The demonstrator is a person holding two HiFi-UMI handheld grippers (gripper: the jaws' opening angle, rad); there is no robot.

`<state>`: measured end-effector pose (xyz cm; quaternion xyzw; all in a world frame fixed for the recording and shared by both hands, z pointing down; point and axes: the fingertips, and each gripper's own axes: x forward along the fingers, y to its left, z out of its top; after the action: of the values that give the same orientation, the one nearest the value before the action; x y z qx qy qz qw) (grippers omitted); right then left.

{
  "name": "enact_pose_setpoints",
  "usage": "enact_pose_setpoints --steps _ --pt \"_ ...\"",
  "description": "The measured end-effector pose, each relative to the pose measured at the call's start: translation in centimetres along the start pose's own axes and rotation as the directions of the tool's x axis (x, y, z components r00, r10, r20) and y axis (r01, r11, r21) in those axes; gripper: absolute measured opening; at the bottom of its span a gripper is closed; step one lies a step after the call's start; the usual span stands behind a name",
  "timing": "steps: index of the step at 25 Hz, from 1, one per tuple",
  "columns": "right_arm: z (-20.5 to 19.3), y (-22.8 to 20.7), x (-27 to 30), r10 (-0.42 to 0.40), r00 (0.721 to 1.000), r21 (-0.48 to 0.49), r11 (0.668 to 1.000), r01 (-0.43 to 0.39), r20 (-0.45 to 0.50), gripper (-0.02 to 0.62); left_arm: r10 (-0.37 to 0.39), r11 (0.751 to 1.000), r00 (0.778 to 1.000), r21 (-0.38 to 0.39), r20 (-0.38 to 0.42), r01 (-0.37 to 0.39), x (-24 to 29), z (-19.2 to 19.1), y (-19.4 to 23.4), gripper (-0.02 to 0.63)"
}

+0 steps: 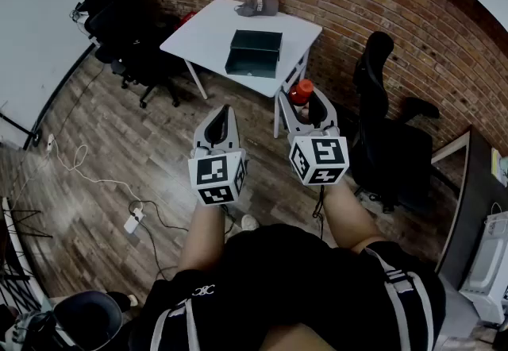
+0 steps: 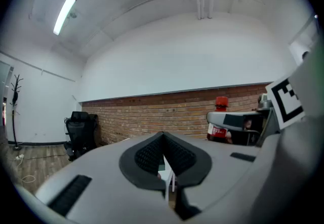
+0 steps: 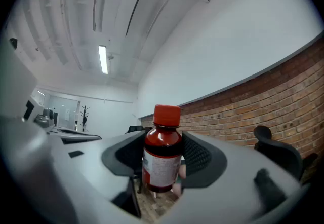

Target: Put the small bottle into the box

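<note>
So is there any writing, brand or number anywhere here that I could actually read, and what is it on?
No text here can be read.
small bottle: its white label carries print, too blurred to read.
left cube, right cube: black-and-white square patterns, no words.
black top: a small white mark, too small to read.
box: no lettering shows.
</note>
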<state>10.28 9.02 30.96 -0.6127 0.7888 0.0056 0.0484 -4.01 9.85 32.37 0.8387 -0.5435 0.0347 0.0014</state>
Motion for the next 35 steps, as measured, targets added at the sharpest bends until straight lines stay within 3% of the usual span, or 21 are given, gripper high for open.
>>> enact_pose_setpoints --steps 15,21,35 --pt "-1.4 0.4 2.6 0.021 0.999 0.036 0.999 -0.019 -0.041 0.222 0.007 0.999 1.000 -0.036 -0.013 -0.007 1.9 -0.5 1.8 0.009" --pt "-1.8 2.3 5.3 0.034 0.998 0.034 0.999 -0.032 -0.052 0.222 -0.008 0.999 1.000 -0.040 -0.013 0.008 3.3 -0.5 4.7 0.009" --pt "-3.0 5.3 10.7 -0.037 0.998 0.009 0.999 0.037 -0.050 0.222 -0.088 0.996 0.996 -0.032 -0.026 0.087 7.0 -1.6 11.3 0.009"
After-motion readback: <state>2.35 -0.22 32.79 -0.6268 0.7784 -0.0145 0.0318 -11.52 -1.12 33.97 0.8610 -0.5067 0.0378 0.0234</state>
